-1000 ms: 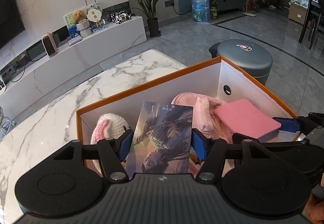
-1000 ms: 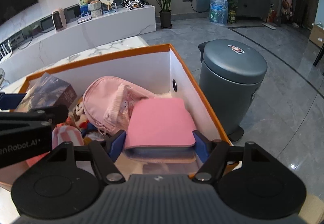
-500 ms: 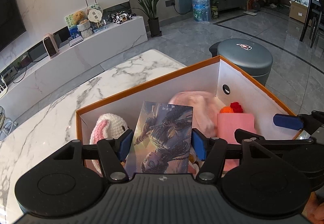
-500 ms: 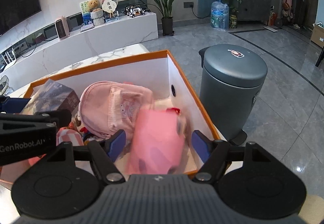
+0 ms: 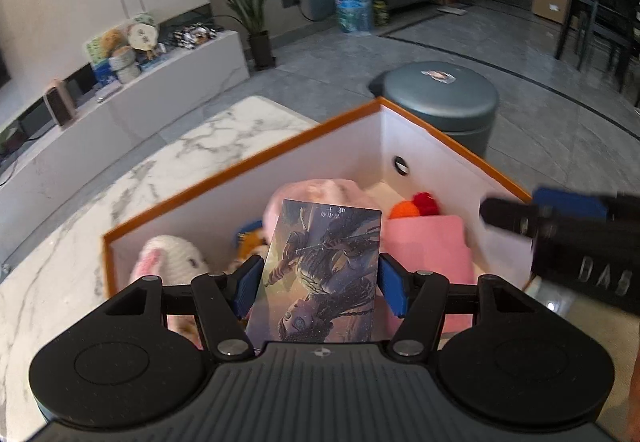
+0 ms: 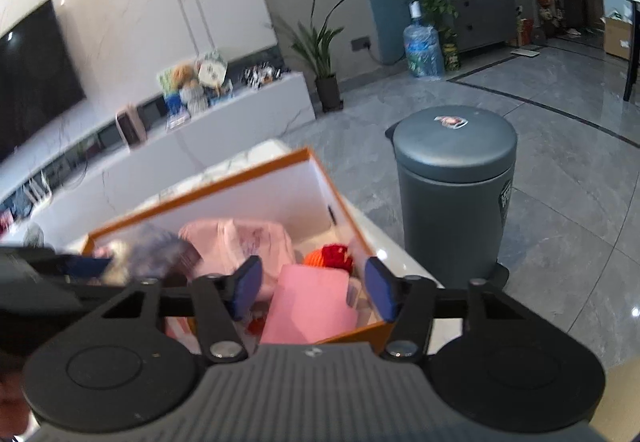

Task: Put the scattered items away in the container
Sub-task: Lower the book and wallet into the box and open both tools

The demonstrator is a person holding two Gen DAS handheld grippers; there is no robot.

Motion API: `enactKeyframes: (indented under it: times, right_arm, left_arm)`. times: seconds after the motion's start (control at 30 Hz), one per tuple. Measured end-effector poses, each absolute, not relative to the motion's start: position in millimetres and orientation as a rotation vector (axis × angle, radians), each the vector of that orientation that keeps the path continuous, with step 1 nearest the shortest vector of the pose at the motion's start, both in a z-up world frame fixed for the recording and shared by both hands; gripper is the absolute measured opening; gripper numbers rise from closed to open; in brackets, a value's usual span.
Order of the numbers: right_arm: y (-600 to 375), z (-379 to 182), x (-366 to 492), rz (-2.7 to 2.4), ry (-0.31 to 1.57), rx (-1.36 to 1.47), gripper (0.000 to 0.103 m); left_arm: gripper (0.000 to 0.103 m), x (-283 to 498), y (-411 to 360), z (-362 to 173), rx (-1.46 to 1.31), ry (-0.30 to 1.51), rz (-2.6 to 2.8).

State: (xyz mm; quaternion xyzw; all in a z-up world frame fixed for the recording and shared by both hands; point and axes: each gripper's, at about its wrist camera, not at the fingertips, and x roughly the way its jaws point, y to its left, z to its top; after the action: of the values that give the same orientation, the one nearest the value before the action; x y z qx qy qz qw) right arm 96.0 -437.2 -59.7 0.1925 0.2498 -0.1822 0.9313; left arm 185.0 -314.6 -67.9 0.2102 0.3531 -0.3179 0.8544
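An orange-rimmed white box [image 5: 424, 146] stands on the marble table; it also shows in the right wrist view [image 6: 280, 198]. My left gripper [image 5: 320, 282] is shut on a dark illustrated book [image 5: 320, 266], held upright over the box. My right gripper [image 6: 312, 288] is open and empty, raised above the box's near right corner. Below it a pink flat case [image 6: 312, 306] lies in the box, also seen in the left wrist view [image 5: 428, 246]. A pink pouch [image 6: 248, 246], an orange and red yarn toy [image 6: 332, 258] and a white bunny plush [image 5: 172, 262] lie inside.
A grey lidded bin [image 6: 456, 182] stands on the floor right of the table. The marble table top [image 5: 100, 202] stretches left of the box. A white TV bench [image 5: 140, 98] runs along the far wall.
My right gripper let go of the pink case, which dropped into the box, and then rose and pulled back. My left gripper kept its hold on the book.
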Motion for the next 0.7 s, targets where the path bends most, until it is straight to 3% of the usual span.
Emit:
enactKeyframes:
  times: [0.7]
  right_arm:
    - [-456.4,-61.7,94.1,-0.459,0.482,0.449,0.050]
  left_arm:
    - [0.072,189.0,-346.5,-94.2,0.458,0.826,-0.754]
